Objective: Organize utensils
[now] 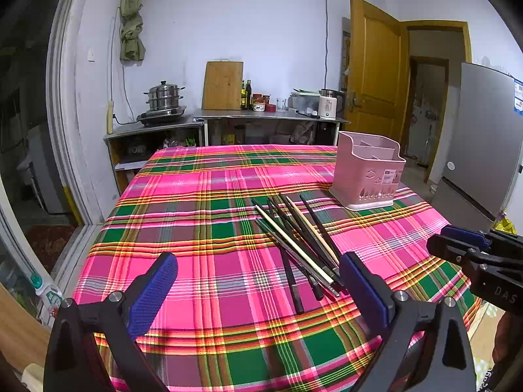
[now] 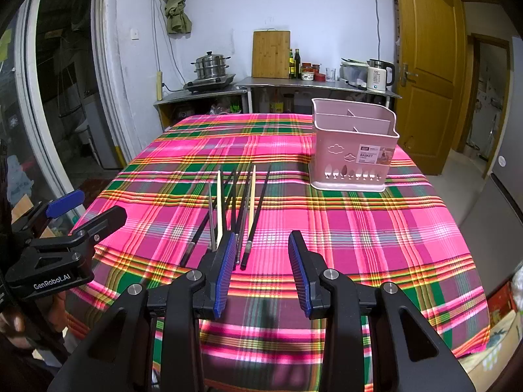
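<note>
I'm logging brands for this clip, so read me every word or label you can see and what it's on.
"GenRobot.AI": on the left tool's black body.
"DAS": partial, on the right tool's body.
"BASKET": on the pink utensil basket's sticker; its smaller print is unreadable.
Fridge stickers and kettle print: too blurred.

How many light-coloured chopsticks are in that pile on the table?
2 light chopsticks: one toward the pile's left, one toward its right, in the right wrist view, both lying among dark chopsticks on the plaid tablecloth. Overlaps might hide another.
</note>
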Motion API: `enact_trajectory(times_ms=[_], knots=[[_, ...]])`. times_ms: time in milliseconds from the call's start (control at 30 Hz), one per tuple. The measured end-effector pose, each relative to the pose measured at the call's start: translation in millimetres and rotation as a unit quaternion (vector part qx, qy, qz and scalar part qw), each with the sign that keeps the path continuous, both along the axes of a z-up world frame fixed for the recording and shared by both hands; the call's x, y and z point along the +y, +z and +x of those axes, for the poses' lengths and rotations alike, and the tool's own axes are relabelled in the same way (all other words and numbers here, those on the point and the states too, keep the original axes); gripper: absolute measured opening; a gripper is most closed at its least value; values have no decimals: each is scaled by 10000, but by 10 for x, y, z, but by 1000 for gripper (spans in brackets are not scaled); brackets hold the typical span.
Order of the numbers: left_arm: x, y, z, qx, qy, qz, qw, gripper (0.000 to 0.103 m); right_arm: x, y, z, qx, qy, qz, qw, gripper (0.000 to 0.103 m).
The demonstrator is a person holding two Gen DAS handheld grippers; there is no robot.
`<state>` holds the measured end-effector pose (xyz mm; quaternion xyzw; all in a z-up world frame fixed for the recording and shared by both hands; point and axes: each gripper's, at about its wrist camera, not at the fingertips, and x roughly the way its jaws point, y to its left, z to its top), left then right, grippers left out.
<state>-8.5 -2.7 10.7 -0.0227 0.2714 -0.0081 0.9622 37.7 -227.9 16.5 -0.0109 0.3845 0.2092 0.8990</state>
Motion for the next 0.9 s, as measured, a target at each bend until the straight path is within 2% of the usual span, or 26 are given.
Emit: enact_trajectory(times_ms=[900], knots=[[11, 7, -20, 0, -3, -27, 10000, 100, 2, 7, -4, 11, 6, 0, 10000, 35]])
